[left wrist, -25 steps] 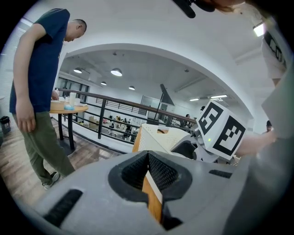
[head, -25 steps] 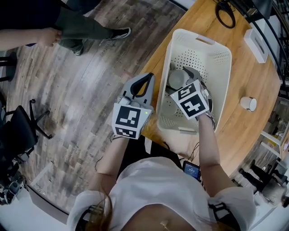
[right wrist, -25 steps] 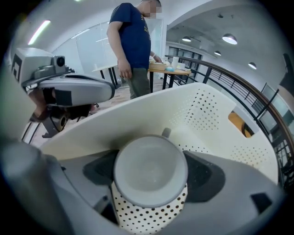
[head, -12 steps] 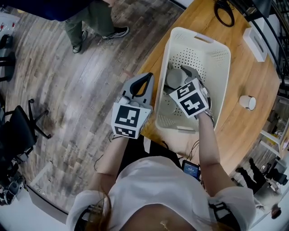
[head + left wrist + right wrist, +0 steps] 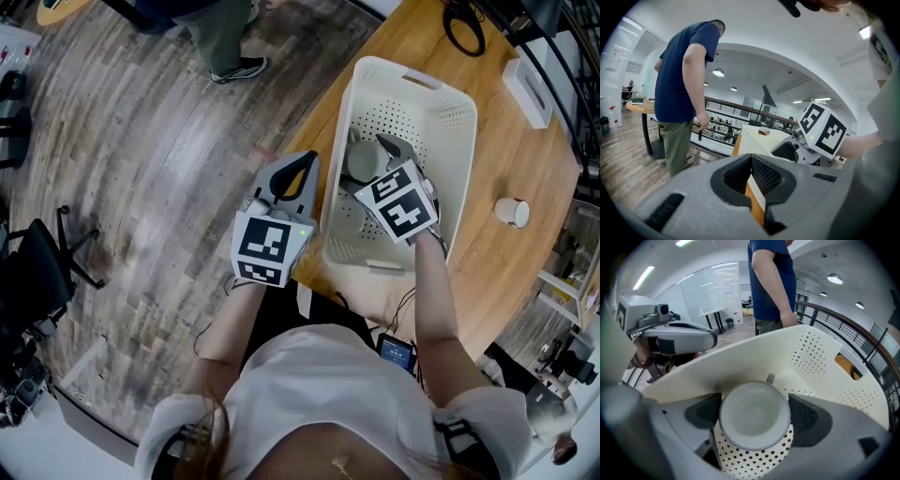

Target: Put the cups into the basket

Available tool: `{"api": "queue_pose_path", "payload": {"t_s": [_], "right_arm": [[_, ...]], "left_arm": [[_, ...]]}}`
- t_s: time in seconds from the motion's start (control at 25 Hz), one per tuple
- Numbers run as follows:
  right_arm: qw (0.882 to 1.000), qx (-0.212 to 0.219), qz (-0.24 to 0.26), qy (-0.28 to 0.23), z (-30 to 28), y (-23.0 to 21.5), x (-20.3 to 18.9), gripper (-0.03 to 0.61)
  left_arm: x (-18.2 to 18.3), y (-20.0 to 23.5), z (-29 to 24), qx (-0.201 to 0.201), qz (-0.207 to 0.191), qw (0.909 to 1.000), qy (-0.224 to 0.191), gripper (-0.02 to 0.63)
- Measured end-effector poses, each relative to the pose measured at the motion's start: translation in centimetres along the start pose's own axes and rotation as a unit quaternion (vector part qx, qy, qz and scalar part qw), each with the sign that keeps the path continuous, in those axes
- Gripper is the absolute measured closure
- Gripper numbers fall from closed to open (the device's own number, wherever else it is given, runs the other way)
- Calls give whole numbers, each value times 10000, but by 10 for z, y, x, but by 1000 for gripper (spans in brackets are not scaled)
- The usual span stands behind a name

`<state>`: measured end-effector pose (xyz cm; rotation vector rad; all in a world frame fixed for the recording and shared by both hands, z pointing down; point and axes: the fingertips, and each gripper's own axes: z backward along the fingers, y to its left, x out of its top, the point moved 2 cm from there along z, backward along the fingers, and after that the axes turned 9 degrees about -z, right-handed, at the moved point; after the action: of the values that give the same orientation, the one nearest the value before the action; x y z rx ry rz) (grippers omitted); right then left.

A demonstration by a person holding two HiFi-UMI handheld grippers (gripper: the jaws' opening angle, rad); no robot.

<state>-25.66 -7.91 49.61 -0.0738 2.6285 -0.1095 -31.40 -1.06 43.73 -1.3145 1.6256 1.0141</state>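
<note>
right tongs grip a cup inside the basket, left tongs closed and empty

in the head view the white perforated basket [image 5: 412, 79] sits on the wooden table [image 5: 511, 155] in the upper middle of the frame. the right gripper [image 5: 381, 157] reaches down into it, close to the basket's left wall. the right gripper view shows a grey cup [image 5: 754, 416] filling the centre of the frame, its round end facing the camera. the dark pads [image 5: 808, 417] press against it on either side, so these tongs are clamped on the cup. dotted basket floor shows just below the cup and the white wall curves behind it. whether the cup rests on the floor cannot be told.

the left gripper [image 5: 297, 176] hangs outside the basket, just beside its left wall, over the table's edge. in the left gripper view its jaws meet at the tips with nothing between them.

a second cup [image 5: 514, 214], white, stands on the table at the right of the head view, well apart from the basket. a person in a blue shirt [image 5: 686, 70] stands on the wood floor at the left of the left gripper view.
</note>
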Motion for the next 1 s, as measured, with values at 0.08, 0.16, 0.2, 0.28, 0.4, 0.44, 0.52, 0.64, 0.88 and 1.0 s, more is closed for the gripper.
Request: {"api": "queue_pose_path", "payload": {"t_s": [0.08, 0.16, 0.2, 0.28, 0.4, 0.44, 0.52, 0.64, 0.88, 1.0], "right_arm": [[10000, 9, 27, -31, 3, 0, 3, 155], [10000, -29, 75, -50, 7, 0, 4, 155], [9999, -49, 92, -62, 9, -1, 4, 155], [9999, -86, 95, -100, 14, -1, 5, 155], [9997, -163, 12, -206, 22, -1, 7, 155], [9995, -190, -28, -250, 25, -2, 8, 155], [9991, -251, -90, -340, 30, -3, 10, 155], [9984, -289, -123, -465, 38, -1, 10, 156], [9970, -50, -385, -664, 49, 7, 6, 157], [9932, -546, -322, -979, 61, 2, 9, 321]], "left_arm": [[3, -1, 0, -20, -27, 10000, -25, 606], [6, -3, 0, -30, -42, 10000, -68, 606], [8, -4, 0, -33, -52, 9999, -93, 606], [12, -5, 1, -33, -75, 9999, -144, 606], [17, -7, 4, -31, -96, 9998, -194, 606], [18, -7, 4, -35, -104, 9997, -207, 606], [21, -9, 5, -38, -126, 9996, -237, 606], [25, -11, 9, -25, -154, 9995, -273, 606], [32, -16, 12, -23, -210, 9992, -326, 606], [34, -20, 14, -30, -234, 9992, -330, 606]]}}
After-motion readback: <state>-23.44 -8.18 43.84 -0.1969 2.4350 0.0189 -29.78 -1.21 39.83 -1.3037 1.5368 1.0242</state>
